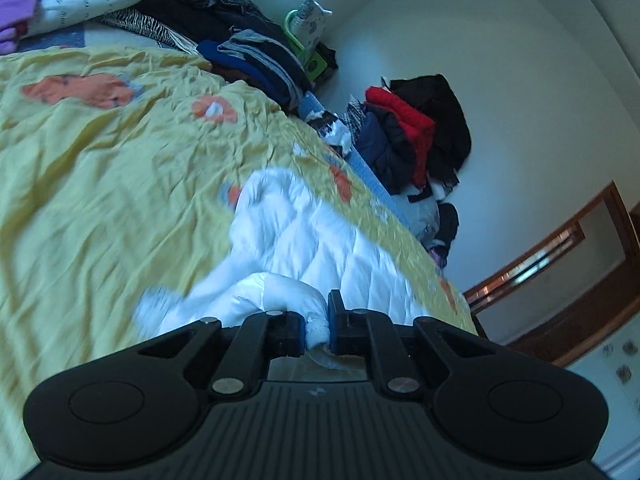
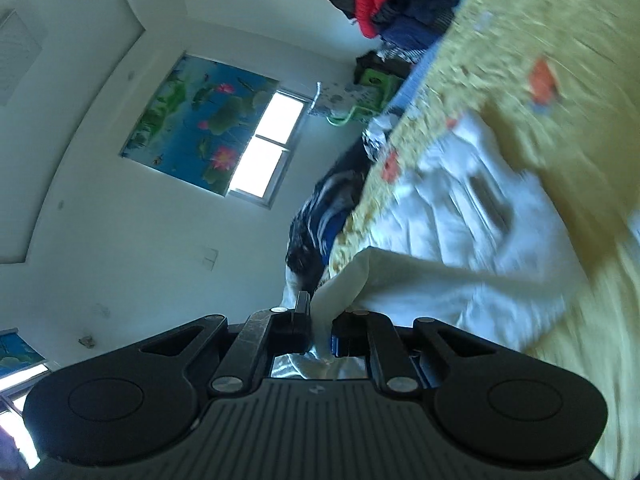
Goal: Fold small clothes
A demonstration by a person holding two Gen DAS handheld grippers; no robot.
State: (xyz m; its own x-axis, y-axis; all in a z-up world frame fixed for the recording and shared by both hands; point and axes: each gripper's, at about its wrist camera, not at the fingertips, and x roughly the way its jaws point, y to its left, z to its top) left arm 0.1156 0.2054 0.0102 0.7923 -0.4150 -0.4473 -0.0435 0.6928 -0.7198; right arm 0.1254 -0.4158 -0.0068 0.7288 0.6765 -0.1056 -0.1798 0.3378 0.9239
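Note:
A white garment (image 1: 304, 240) lies crumpled on the yellow flowered bedspread (image 1: 100, 168). My left gripper (image 1: 318, 330) is shut on a bunched white edge of it, which is squeezed between the blue pads. In the right wrist view the same white garment (image 2: 460, 240) stretches across the bedspread (image 2: 540, 128). There my right gripper (image 2: 321, 330) is shut on another edge of it, and a taut fold rises from the jaws. Both views are blurred by motion.
Folded dark clothes (image 1: 256, 60) are stacked at the bed's far side. A heap of red, black and navy clothes (image 1: 416, 132) leans against the white wall. A window (image 2: 264, 148) and a lotus poster (image 2: 200, 120) are on the wall, and a wooden door frame (image 1: 560, 248) stands at the right.

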